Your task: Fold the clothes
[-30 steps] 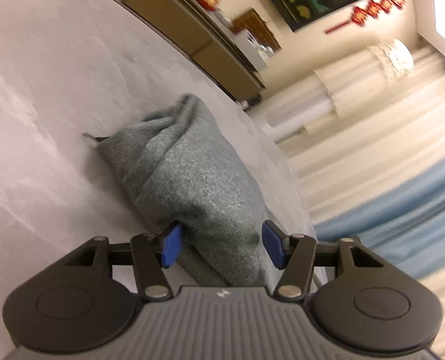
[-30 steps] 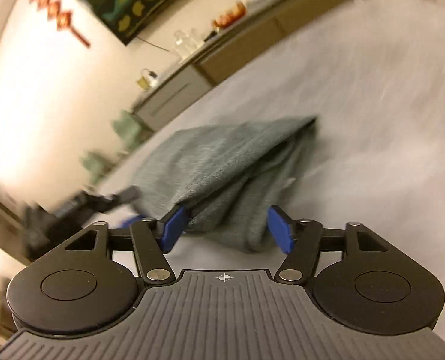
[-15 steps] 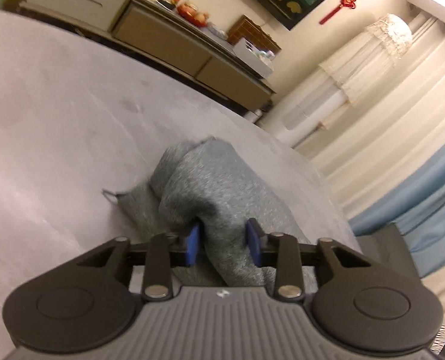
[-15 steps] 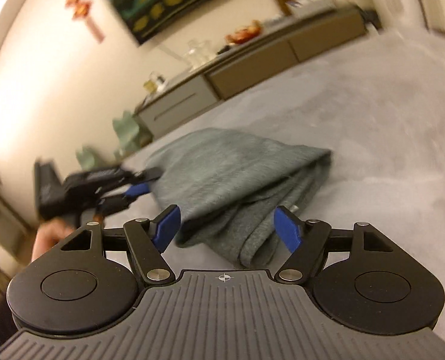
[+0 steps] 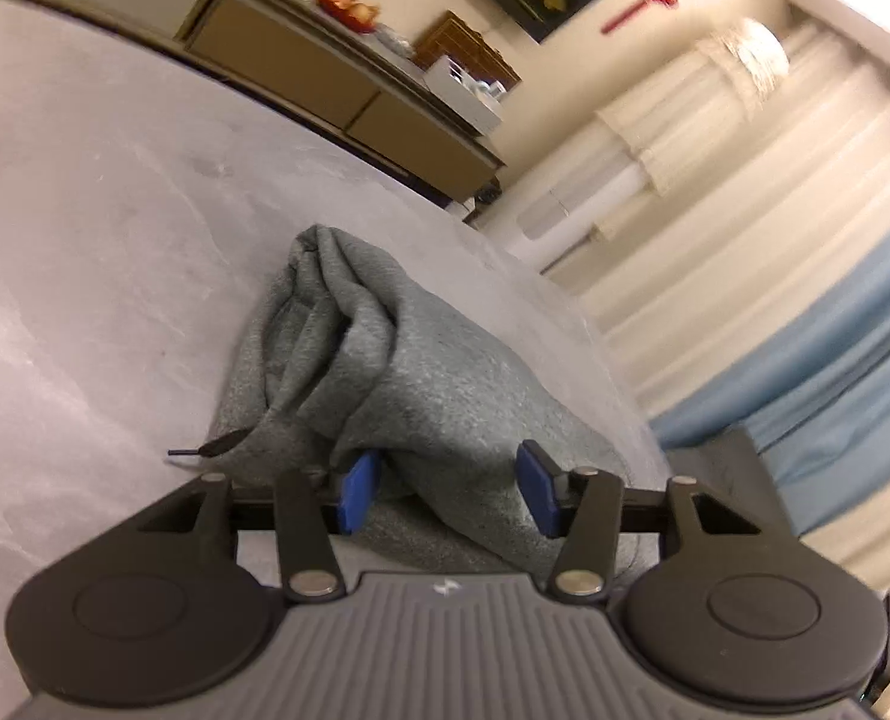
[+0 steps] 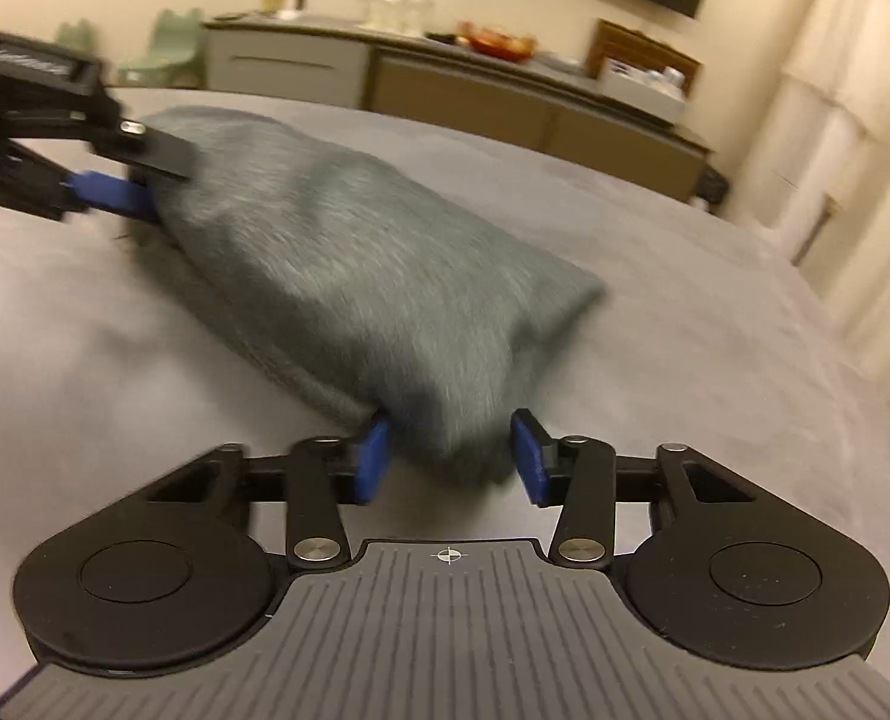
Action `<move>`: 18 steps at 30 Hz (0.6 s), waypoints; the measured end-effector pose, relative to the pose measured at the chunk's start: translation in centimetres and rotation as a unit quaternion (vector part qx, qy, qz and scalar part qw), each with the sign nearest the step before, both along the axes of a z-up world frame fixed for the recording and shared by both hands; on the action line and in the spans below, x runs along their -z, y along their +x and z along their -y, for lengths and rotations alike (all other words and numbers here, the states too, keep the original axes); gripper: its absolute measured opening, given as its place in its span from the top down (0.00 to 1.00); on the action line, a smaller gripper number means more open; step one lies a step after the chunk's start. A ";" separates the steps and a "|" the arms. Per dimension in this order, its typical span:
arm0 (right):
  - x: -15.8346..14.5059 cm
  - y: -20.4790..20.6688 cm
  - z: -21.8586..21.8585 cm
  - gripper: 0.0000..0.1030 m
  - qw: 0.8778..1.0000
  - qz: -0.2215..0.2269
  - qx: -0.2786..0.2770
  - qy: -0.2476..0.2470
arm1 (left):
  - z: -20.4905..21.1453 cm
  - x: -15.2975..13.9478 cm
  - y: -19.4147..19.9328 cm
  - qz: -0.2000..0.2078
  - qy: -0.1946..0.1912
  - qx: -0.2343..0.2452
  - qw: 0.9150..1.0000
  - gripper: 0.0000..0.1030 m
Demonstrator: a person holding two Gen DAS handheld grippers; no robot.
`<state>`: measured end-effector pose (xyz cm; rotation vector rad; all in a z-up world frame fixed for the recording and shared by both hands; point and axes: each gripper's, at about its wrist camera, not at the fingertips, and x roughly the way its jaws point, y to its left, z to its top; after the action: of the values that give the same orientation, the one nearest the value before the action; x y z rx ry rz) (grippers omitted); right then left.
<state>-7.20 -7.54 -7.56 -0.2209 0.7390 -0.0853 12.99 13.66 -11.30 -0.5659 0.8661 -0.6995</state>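
Clothes: grey bundle (image 6: 348, 276) on the grey table (image 6: 715, 324).
Left gripper (image 5: 448, 495): just loosened, cloth between.
Right gripper (image 6: 451, 459): just closing around the near end, bare table beside.

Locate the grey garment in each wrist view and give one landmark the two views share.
Left wrist: grey garment lies centre, running from mid-frame down between the left gripper fingers.
Right wrist: it lies centre-left, from the upper left down to the right gripper.
Shared landmark: the long sideboard against the wall.

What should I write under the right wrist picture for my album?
Two grippers at opposite ends of a bundled grey garment on a grey table.
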 end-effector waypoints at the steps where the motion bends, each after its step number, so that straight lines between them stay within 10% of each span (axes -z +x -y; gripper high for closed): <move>1: -0.3 -0.4 0.0 0.55 1.000 0.006 -0.002 -0.012 | -0.1 0.2 0.1 -0.007 -0.006 -0.005 1.000 0.50; 9: 0.1 -0.2 -5.0 0.38 0.973 0.053 -0.101 -0.202 | 1.2 0.5 -0.2 -0.010 0.000 -0.002 1.000 0.48; 11: 0.3 1.1 -4.7 0.72 0.971 0.036 -0.107 -0.212 | 1.0 0.2 0.0 -0.003 -0.007 0.001 1.000 0.48; 18: 2.0 2.6 -4.1 0.78 0.951 0.006 -0.130 -0.279 | -0.6 1.9 1.8 -0.023 -0.008 -0.040 0.999 0.48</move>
<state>-4.65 -3.47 -9.55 -0.8550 0.6538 -0.0423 14.80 14.30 -13.19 -0.6299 0.8762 -0.6242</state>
